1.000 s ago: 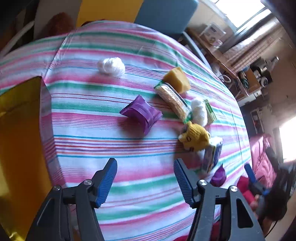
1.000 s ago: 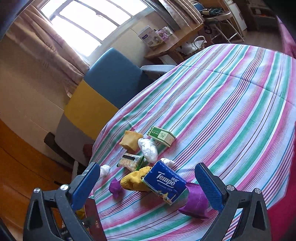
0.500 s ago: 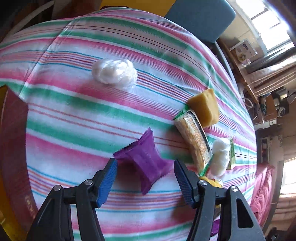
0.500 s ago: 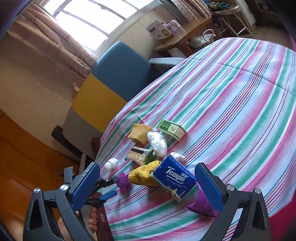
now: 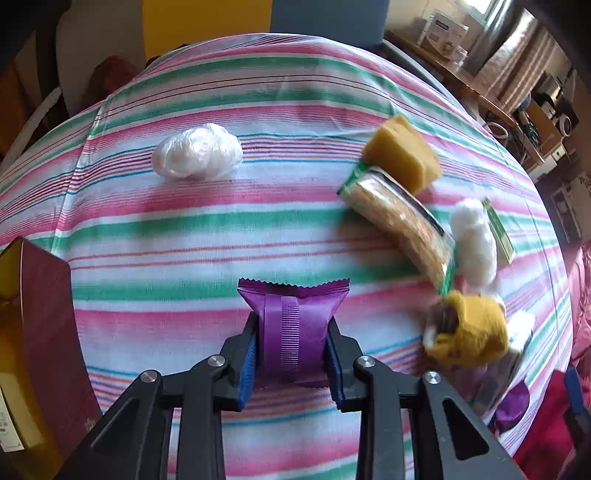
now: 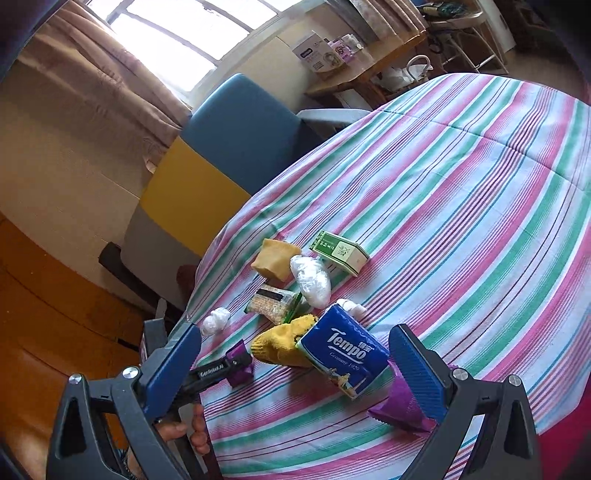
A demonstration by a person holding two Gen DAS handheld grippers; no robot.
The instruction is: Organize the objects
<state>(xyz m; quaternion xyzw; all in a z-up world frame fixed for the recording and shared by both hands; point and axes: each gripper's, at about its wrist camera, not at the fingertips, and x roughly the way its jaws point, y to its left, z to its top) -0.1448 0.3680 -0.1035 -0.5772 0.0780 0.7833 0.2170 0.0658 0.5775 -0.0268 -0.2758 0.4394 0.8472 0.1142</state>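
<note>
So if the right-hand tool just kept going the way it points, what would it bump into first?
Probably the blue Tempo tissue pack, which lies straight ahead between the open right tool's fingers, leaning on the yellow glove. Depth is hard to judge.

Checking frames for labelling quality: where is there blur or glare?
Left wrist view: yellow glove and cracker packet smeared by motion, the gripped purple packet sharp. Right wrist view: sharp, but the window is blown out; fisheye bends the striped tablecloth.

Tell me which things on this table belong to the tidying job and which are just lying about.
In the job:
- purple packet, clamped in the left gripper
- tissue pack
- yellow glove
- cracker packet
- green box
- white bag

Lying about:
- blue chair
- side table
</note>
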